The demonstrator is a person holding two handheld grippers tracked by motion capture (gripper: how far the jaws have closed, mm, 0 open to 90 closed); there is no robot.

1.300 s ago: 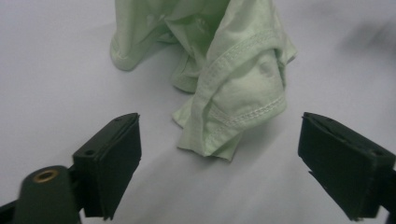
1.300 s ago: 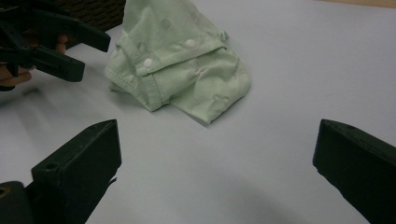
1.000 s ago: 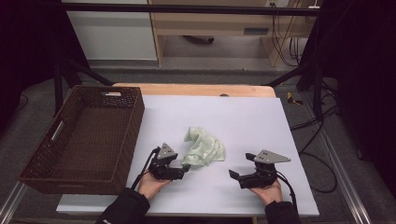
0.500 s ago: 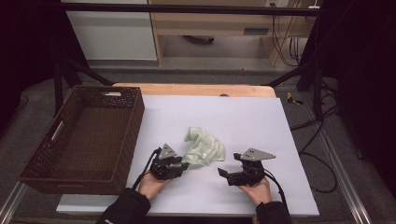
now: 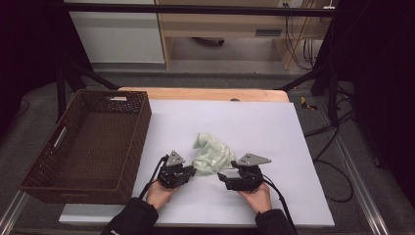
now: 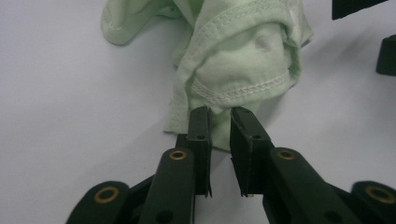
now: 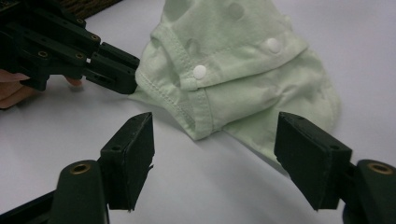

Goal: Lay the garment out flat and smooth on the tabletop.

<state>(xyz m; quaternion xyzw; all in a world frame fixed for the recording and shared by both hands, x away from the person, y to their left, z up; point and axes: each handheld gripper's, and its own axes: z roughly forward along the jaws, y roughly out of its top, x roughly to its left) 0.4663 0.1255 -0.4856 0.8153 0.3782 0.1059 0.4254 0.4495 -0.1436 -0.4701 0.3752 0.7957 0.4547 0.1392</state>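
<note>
1. So far, little of the work is done: the pale green garment lies crumpled on the white table cover, near the front edge and between my two hands, not yet lifted off the surface.
2. My left gripper has just been closing, and in the left gripper view its jaws stand close together at the stitched hem of the garment; a narrow gap shows between the pads, with the hem at their tips, so I cannot tell whether the cloth is truly pinched.
3. My right gripper has also just been closing, but its jaws stand wide apart in the right gripper view, straddling the near edge of the garment without pressing on it. Nothing is held on that side.
4. What is left, as I judge it: finish both grips, lift the garment, and then fold it or carry it to the brown wicker basket, which sits at the left of the table with nothing visible inside it.
5. Around me: a strip of wooden tabletop beyond the cover, and cabinets and cables on the floor behind.
6. Nothing stands between the garment and the basket. The main trouble I expect is catching several bunched layers by the snap buttons.
</note>
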